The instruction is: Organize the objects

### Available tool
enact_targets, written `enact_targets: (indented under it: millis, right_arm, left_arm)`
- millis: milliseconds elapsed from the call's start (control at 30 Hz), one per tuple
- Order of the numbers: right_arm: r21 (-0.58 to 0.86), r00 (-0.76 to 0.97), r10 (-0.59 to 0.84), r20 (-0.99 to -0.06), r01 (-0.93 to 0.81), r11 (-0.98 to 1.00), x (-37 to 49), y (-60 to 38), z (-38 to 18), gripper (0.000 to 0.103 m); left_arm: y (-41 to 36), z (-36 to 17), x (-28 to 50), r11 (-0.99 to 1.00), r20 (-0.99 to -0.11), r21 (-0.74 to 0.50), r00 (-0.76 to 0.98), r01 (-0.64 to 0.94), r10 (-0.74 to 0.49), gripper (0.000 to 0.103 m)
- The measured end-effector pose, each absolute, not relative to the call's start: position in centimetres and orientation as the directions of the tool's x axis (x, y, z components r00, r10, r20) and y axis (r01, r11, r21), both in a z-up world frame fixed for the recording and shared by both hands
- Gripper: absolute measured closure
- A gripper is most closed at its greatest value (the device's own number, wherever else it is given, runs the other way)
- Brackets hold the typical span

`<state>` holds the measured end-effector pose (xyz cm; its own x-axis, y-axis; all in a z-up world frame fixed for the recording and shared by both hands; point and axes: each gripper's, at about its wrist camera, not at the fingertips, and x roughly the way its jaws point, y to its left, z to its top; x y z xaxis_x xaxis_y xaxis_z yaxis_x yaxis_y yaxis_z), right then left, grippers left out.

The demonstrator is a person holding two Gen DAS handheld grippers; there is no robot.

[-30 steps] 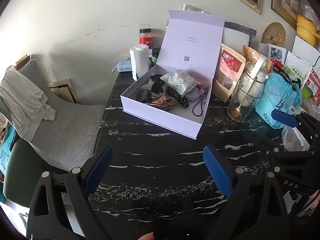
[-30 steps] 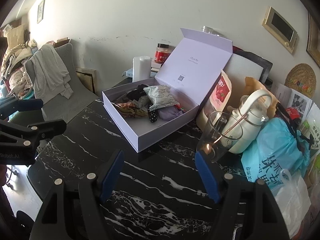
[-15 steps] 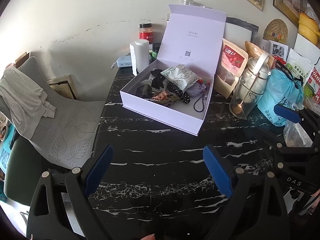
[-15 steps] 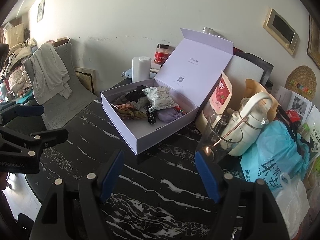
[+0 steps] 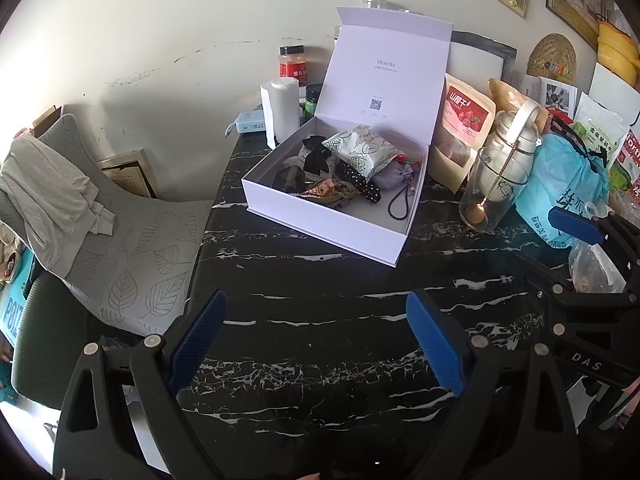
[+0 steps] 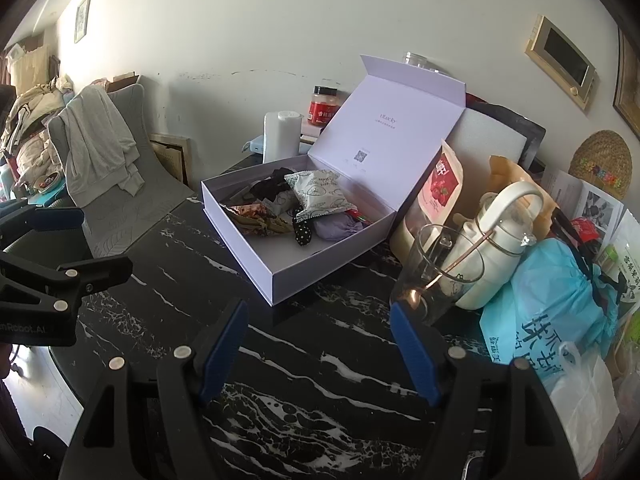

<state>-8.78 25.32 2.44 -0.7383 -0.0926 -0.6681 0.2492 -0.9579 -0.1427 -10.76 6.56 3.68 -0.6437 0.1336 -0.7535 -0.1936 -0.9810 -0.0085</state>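
Note:
An open pale lilac box (image 5: 320, 222) (image 6: 332, 258) sits on the black marble table (image 5: 304, 280), its lid standing upright. Inside lie a leaf-patterned pouch (image 5: 360, 150) (image 6: 320, 194), a grey drawstring pouch (image 5: 394, 174), a polka-dot piece (image 5: 364, 188), a floral cloth (image 5: 326, 190) and a black cord (image 5: 400, 204). My left gripper (image 5: 316, 308) hovers open over bare tabletop, short of the box. My right gripper (image 6: 318, 312) is also open and holds nothing, near the box's front corner. Each gripper shows at the edge of the other's view.
A glass with a spoon (image 6: 436, 276), a white kettle (image 6: 504, 240), a blue bag (image 6: 560, 300) and a red snack pouch (image 5: 460, 136) crowd the right side. A paper roll (image 5: 282, 108) and jars stand behind the box. A cloth-draped chair (image 5: 120, 240) stands left of the table.

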Motion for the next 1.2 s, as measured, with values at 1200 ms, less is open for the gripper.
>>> enact_targets:
  millis: [1200]
  right_arm:
    - [-0.154,-0.749,-0.065,-0.659,0.219,-0.963,-7.3,26.1,2.9,0.029]
  left_arm:
    - [7.3,3.3,-9.3,-0.979,-0.769,0.023,-0.63,-0.203,0.112,0.012]
